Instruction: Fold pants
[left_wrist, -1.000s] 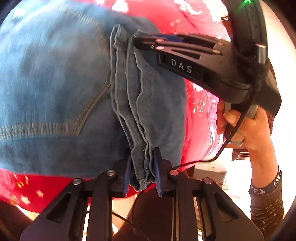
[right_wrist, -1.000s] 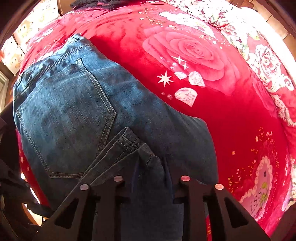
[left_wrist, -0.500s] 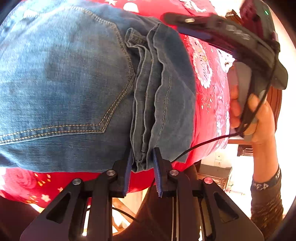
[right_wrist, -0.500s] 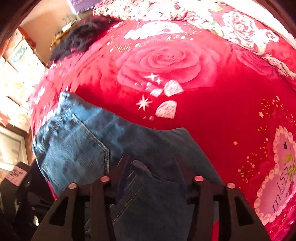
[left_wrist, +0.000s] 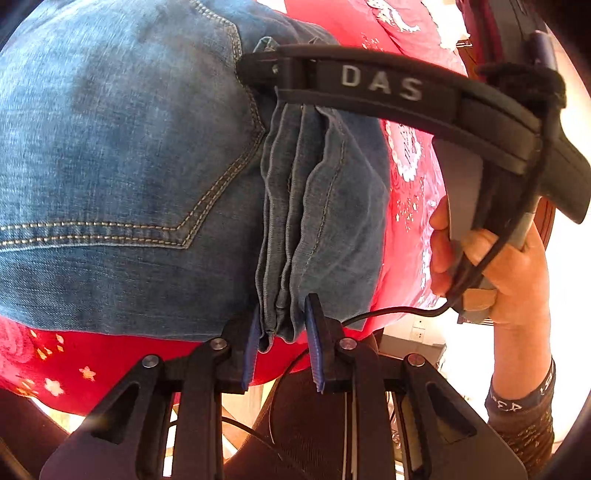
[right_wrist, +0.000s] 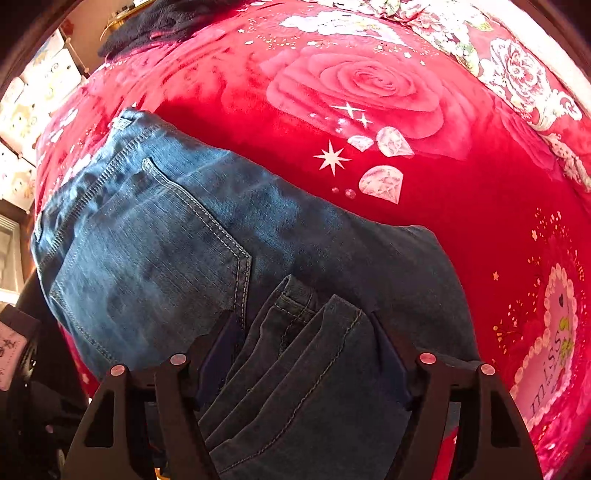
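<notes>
Closest to me, my left gripper (left_wrist: 282, 338) has its blue pads narrowed down on the stacked leg hems of the jeans (left_wrist: 122, 155) — the bunched cuff edges sit right between them, though there's a sliver of gap on the right pad, so I'd call it a light pinch rather than a hard clamp. My right gripper (right_wrist: 306, 354) is on the same stack further along, fingers spread wider with the folded cuffs lying between them; I can't tell whether the pads actually press the cloth or just straddle it. The jeans lie seat-up on the red rose blanket (right_wrist: 461, 206), and the leg ends are laid over them just beside the back pocket (right_wrist: 147, 266). To do this bit well, I reckon both grips should lower the cuff stack together so its edge stays parallel to the pocket's side seam, flat and untwisted — let go only once it rests fully on the seat. Beyond the pocket is the waistband (right_wrist: 92, 184), near the blanket's far-left edge; that's my line for squaring the fold.
</notes>
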